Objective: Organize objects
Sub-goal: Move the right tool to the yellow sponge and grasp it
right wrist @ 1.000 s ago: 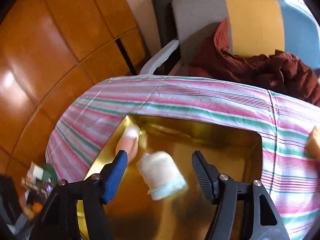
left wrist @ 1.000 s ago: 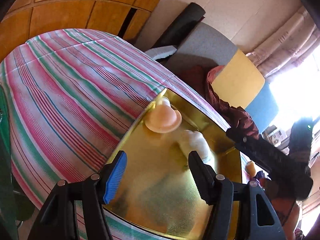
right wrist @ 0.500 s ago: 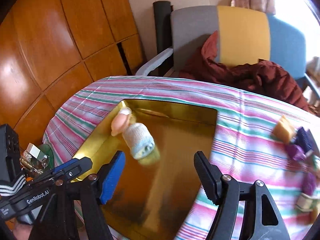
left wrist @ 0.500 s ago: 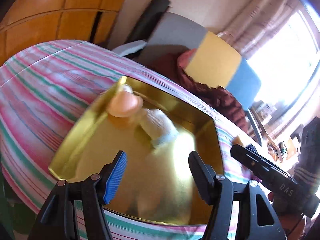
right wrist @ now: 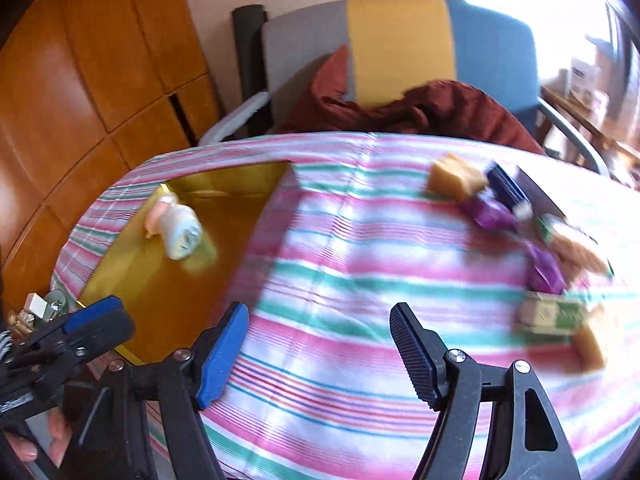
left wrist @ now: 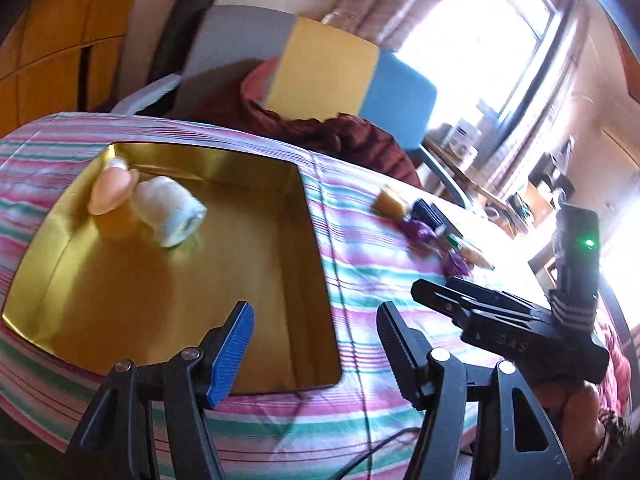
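A gold tray [left wrist: 240,344] lies on the striped tablecloth [left wrist: 360,264]. In it lie a peach-coloured piece [left wrist: 110,192] and a white roll [left wrist: 170,210], touching each other at the far left corner. The tray [right wrist: 160,300] with the roll [right wrist: 182,232] also shows in the right wrist view. My left gripper [left wrist: 314,344] is open and empty above the tray's near right corner. My right gripper [right wrist: 318,356] is open and empty above the cloth, right of the tray. Loose items lie to the right: a tan block [right wrist: 454,178], purple wrappers [right wrist: 492,216], a green-and-white box [right wrist: 550,316].
A chair with grey, yellow and blue back [right wrist: 400,48] stands behind the table with a dark red cloth [right wrist: 420,112] on it. Wooden panels [right wrist: 80,80] are on the left. The right gripper's body [left wrist: 520,328] shows in the left wrist view.
Both grippers have swung to the right and pulled back from the tray. The loose items on the cloth have come into view. The roll and peach piece stay in the tray.
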The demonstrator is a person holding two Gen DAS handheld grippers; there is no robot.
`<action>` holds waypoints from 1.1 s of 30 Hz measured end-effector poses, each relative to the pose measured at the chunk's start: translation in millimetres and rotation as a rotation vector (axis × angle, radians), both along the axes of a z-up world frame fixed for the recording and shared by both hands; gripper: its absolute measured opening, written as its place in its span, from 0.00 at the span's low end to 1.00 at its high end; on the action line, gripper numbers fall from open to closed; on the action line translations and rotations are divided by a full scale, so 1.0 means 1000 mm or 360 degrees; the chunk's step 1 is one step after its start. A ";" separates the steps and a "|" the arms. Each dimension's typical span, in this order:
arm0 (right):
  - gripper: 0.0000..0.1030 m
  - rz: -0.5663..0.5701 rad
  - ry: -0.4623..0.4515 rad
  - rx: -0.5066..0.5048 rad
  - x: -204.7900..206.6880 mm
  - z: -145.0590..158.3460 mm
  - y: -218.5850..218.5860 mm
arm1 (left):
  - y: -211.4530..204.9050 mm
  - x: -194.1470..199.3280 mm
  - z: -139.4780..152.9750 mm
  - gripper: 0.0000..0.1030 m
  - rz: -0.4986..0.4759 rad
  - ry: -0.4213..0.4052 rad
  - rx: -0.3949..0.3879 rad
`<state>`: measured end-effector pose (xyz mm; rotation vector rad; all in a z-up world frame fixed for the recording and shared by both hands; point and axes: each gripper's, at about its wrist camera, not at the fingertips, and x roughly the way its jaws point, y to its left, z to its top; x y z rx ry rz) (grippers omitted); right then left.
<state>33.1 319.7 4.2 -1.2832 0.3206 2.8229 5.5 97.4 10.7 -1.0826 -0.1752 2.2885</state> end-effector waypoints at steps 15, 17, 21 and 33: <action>0.76 -0.0816 -0.0122 -0.0061 0.063 -0.018 0.180 | 0.064 0.037 -0.005 0.65 -0.0308 0.0023 -0.0117; 0.76 -0.0903 -0.0129 -0.0111 0.064 -0.019 0.202 | 0.068 0.038 -0.007 0.65 -0.0328 0.0008 -0.0123; 0.76 -0.0972 -0.0188 -0.0184 0.049 -0.030 0.226 | 0.076 0.041 -0.010 0.65 -0.0363 -0.0016 -0.0146; 0.71 -0.0943 -0.0431 -0.0247 0.032 -0.046 0.264 | 0.098 0.051 -0.017 0.65 -0.0458 -0.0008 -0.0246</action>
